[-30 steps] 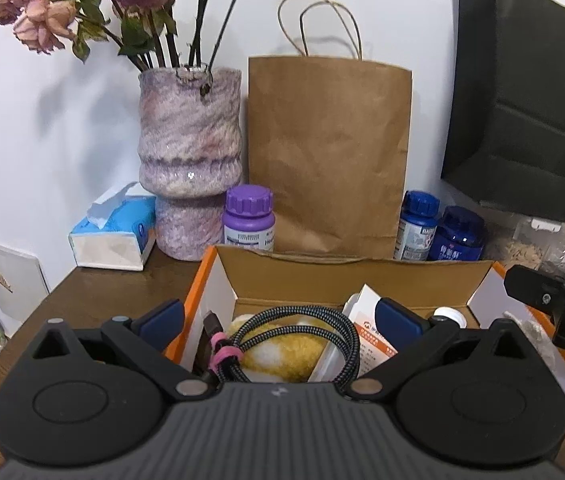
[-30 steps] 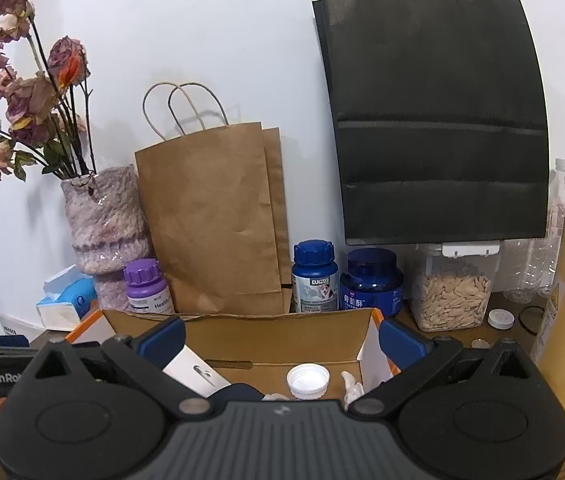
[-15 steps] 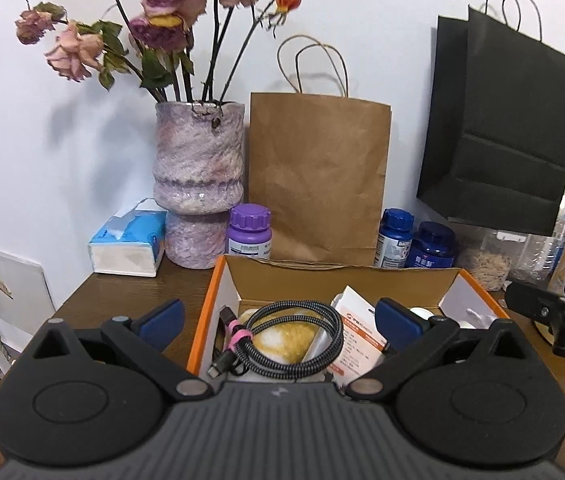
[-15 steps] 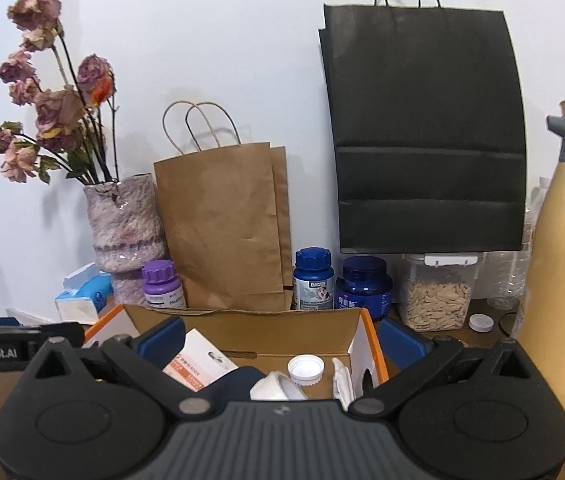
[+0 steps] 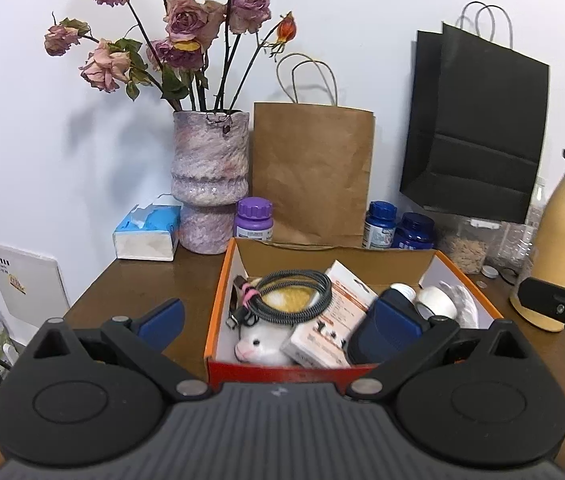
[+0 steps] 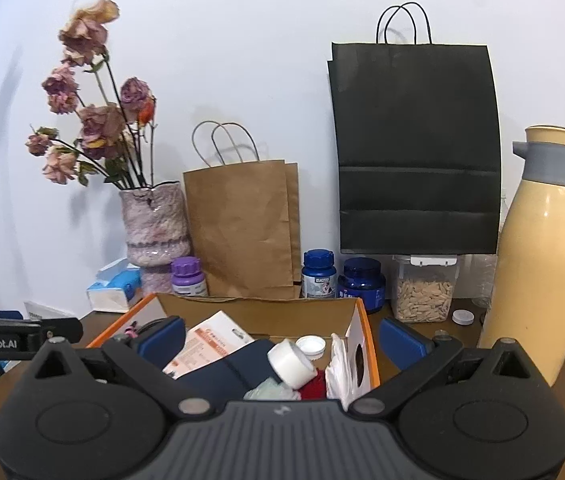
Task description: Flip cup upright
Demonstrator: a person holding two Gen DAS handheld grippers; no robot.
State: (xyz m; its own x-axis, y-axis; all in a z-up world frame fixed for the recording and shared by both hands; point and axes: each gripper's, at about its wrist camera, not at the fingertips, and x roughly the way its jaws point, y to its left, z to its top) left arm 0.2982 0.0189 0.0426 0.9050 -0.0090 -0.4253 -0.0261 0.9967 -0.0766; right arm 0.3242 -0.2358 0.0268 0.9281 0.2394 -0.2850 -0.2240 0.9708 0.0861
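**Both grippers before the orange box; no cup plainly in view.**
Your left gripper (image 5: 278,318) and right gripper (image 6: 282,336) both stand with fingers spread wide and nothing between them, facing the orange box (image 5: 218,304) on the table (image 5: 142,288). No certain cup shows in either view. The nearest candidate is a white cylinder (image 6: 290,362) lying tilted among the clutter at the box's right end, its flat face turned up and left; whether it is a cup cannot be told. If it is, it lies just ahead of your right gripper, the nearer one, with its long axis slanting across the fingers.
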